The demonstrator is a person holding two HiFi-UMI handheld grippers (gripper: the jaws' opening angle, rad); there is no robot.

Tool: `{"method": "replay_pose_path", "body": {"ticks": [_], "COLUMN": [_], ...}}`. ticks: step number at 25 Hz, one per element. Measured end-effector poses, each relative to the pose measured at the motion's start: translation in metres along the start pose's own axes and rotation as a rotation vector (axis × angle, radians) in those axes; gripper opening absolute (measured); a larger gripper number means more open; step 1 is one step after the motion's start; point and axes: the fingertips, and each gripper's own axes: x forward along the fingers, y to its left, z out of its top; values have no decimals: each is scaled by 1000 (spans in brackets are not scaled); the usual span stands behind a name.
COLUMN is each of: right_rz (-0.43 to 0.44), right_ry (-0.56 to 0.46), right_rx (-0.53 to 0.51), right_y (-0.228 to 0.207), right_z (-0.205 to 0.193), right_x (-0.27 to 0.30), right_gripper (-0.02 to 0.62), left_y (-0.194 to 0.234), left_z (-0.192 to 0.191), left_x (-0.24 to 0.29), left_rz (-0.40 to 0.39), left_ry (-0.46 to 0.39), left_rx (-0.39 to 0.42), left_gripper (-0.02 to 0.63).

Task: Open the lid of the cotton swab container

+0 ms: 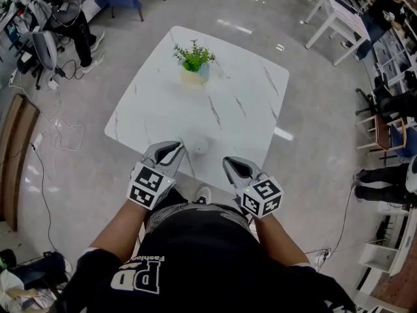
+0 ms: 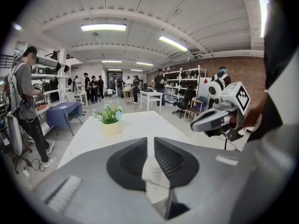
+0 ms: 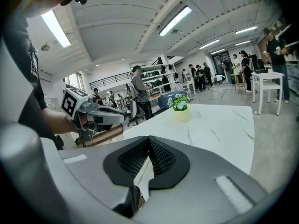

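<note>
We hold both tools low over the near edge of the white marbled worktop (image 1: 241, 103), one to each side of the job. The cotton swab container (image 1: 199, 147) appears to be the small pale round thing at the six o'clock edge of the worktop. It is too small and washed out for us to tell how its lid sits. A potted plant (image 1: 193, 60) stands well apart toward twelve o'clock, out of the working area.

Our left hand-held gripper (image 1: 176, 147) sits just beside the container at its nine o'clock. Its own view shows the jaws clenched to a thin slit with only worktop showing through, so it grips nothing. Our right hand-held gripper (image 1: 232, 164) waits near the container's four o'clock, jaws fully clenched and empty.

We judge this flanking stance as a set-up: one tool to steady the body, the other to lift the lid. Nothing is touched yet, so the task has not begun. Both pairs of jaws would first need to part. The container is small, likely light, and close to the edge, so a careless nudge could push it off.
</note>
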Motion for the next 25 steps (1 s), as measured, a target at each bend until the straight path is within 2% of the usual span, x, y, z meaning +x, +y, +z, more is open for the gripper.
{"method": "replay_pose_path", "body": {"ticks": [1,3,25], "right_rz": [0,-1,-13], "right_ry": [2,8,3], "right_rx": [-1,-2,-25], "right_y": [1,0,-16], "right_z": [0,-1,4], "right_x": [-1,-2,-1], "right_gripper": [0,0,0], "left_y": [0,-2,-10], "left_z": [-1,-4,-11], "left_x": [1,4,29], "left_rz": [-4,-17,-64], "left_ry": [5,24,37], "left_rx": [3,1,46], "left_gripper": [73,158,276]}}
